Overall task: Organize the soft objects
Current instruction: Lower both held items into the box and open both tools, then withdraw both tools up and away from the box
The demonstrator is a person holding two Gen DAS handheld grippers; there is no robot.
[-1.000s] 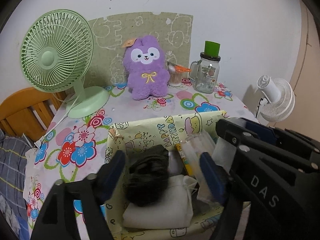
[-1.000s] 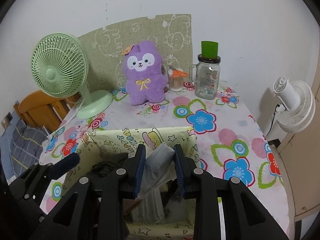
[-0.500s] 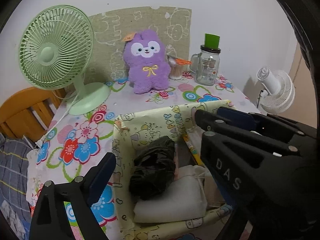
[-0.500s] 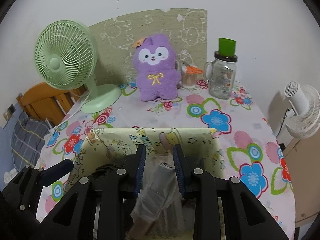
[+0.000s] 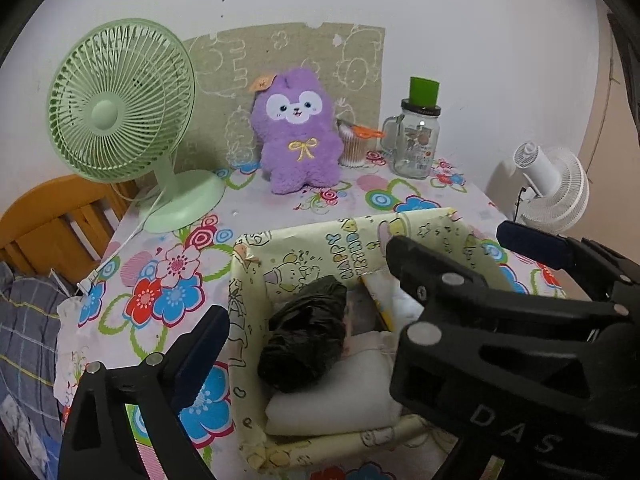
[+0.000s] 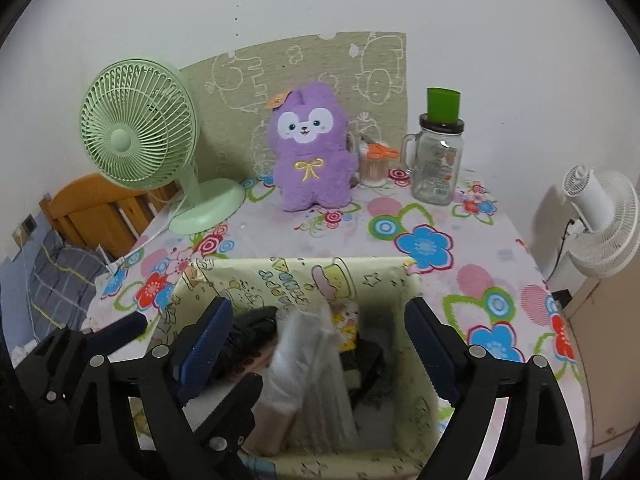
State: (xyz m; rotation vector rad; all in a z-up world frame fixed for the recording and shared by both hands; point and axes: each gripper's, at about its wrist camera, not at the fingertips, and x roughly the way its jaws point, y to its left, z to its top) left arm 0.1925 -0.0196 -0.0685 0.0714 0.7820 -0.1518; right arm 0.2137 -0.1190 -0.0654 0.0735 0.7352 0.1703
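Your right gripper [image 6: 318, 338] has just been opening: jaws now spread wide over the yellow cartoon-print box [image 6: 304, 276], pads off the clear plastic packet [image 6: 310, 364]. The packet stands between the jaws, untouched, crinkly and see-through, blurred, leaning inside the box. Your left gripper [image 5: 304, 320] has just been opening too, jaws wide apart and gripping nothing; its left pad sits outside the box's left wall, and the right finger is hidden behind the right gripper's black body.

Inside the box, left side: a black crumpled plastic bag [image 5: 306, 336], shiny and wrinkled, lying on top of a white folded cloth [image 5: 340, 396] that's smooth and pillow-like. A yellow-edged packet [image 5: 380, 304] stands near the back wall.

The box sits on the flowered tablecloth [image 5: 176, 280]. The purple plush [image 5: 296, 132] sits upright at the back, well apart from the box, fluffy, with a white face and a yellow bow.
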